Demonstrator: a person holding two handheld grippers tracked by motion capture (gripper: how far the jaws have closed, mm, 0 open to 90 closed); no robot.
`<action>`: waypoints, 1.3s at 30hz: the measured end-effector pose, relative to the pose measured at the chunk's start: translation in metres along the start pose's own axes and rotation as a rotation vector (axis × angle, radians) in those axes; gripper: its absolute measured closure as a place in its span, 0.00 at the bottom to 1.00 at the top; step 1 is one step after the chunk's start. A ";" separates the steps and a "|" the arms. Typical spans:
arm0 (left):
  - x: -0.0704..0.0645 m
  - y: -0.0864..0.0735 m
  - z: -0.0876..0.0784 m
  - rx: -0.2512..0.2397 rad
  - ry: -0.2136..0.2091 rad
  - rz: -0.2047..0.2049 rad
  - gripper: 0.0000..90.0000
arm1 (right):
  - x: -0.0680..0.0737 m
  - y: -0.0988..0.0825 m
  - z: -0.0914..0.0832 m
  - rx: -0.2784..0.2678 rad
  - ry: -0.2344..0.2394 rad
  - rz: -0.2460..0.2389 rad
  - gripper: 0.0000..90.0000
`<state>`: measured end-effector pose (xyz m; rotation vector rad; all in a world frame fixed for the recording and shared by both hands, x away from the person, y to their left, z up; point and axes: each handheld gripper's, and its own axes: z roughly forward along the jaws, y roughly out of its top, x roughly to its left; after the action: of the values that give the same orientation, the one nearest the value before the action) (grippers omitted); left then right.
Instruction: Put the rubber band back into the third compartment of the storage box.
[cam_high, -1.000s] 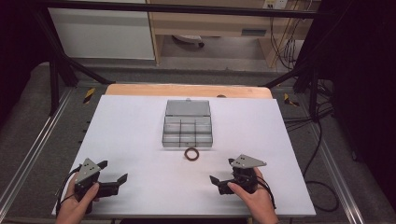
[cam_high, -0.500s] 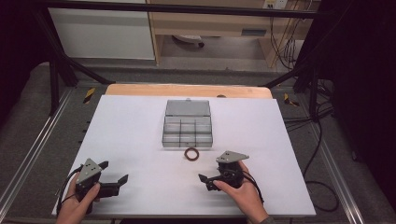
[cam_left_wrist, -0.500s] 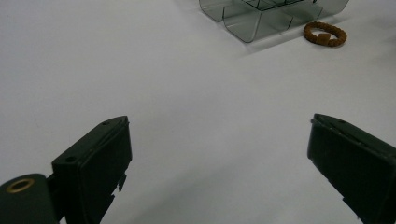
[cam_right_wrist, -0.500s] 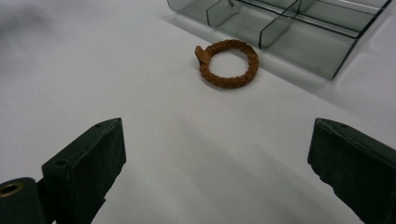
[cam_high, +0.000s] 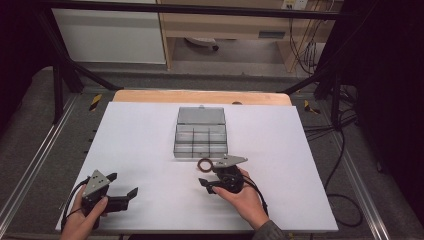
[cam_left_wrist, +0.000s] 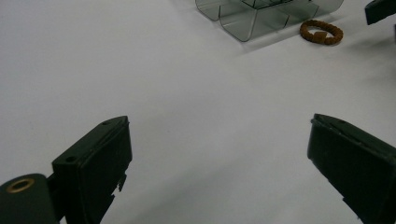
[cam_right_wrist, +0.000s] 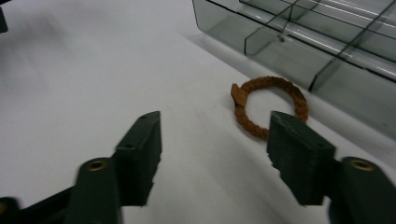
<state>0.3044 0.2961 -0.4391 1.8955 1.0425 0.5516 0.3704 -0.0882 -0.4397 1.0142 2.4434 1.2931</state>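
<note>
A brown braided ring (cam_high: 204, 164) lies flat on the white table, just in front of a clear compartment box (cam_high: 200, 135). My right gripper (cam_high: 206, 175) sits low beside the ring, at its near side. In the right gripper view the ring (cam_right_wrist: 280, 84) lies just beyond the tip of the right-hand jaw of my right gripper (cam_right_wrist: 215, 123). Those jaws have just been closing and stand partly open, with bare table between them. My left gripper (cam_high: 122, 184) rests wide open near the table's front left. From the left gripper (cam_left_wrist: 219, 130) the ring (cam_left_wrist: 321, 31) is far off.
The box (cam_right_wrist: 299, 51) has several small compartments and its lid (cam_high: 201, 116) lies open behind it. The white table top (cam_high: 140, 145) has a wooden strip (cam_high: 200, 96) at its far edge. Metal rails run along both sides, with cables on the floor at the right.
My right gripper has moved left and forward across the table, up to the ring, and its jaws have narrowed. The left gripper has stayed where it was.
</note>
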 end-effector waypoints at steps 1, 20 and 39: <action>0.000 0.000 0.000 0.000 0.000 0.000 0.07 | 0.001 0.003 0.004 0.004 -0.005 -0.011 0.46; -0.001 0.001 0.001 0.003 -0.011 0.010 0.07 | -0.005 0.017 0.048 0.030 -0.093 -0.024 0.93; -0.001 0.000 0.001 0.009 -0.010 0.010 0.07 | 0.010 0.040 0.019 -0.105 0.076 0.048 0.94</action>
<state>0.3049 0.2949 -0.4394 1.9106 1.0306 0.5435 0.3912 -0.0542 -0.4182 1.0203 2.3904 1.4845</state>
